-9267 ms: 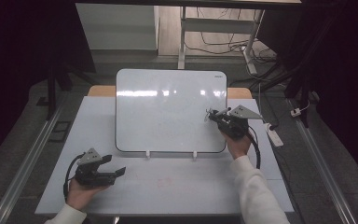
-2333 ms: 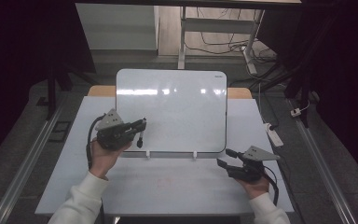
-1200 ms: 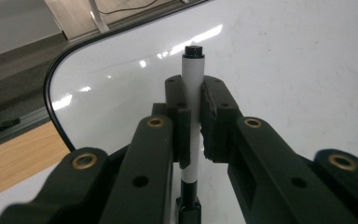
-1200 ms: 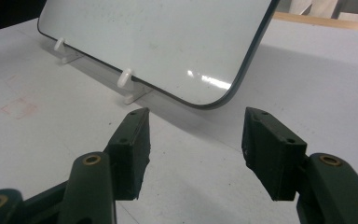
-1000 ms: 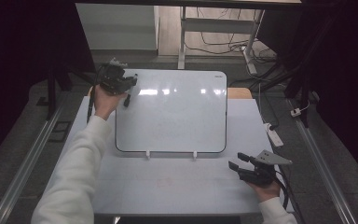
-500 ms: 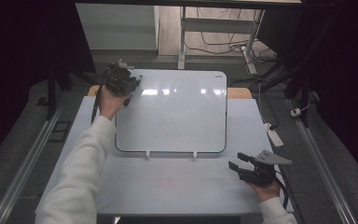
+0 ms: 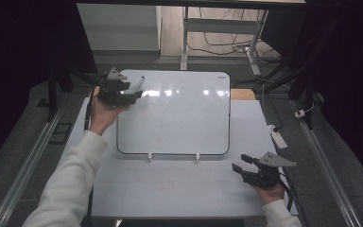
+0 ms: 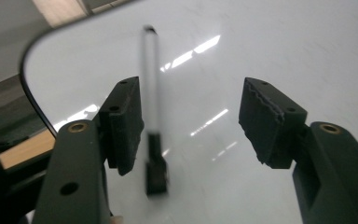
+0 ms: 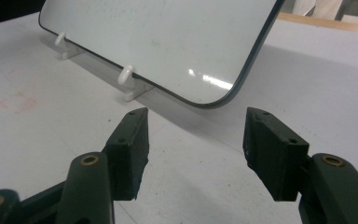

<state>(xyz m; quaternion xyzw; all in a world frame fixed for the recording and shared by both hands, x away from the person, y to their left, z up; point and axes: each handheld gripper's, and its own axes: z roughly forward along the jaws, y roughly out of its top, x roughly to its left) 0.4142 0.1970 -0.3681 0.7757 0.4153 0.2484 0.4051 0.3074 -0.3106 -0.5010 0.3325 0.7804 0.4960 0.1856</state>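
Nearest me, the right tool [image 7: 238,162] rests low on the surface [image 7: 170,189], its jaws apart around nothing, pointed at the whiteboard [image 7: 179,113]. Farther off, the left tool [image 7: 131,94] hovers over the board's far left corner; its jaws have just been opening, and the marker [image 8: 152,112] lies between them, free of both pads.

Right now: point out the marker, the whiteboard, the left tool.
marker [image 8: 151,93], left gripper view, on its pale barrel.
whiteboard [image 7: 184,123], high view, on its bare face.
left tool [image 7: 133,94], high view, between its fingertips.
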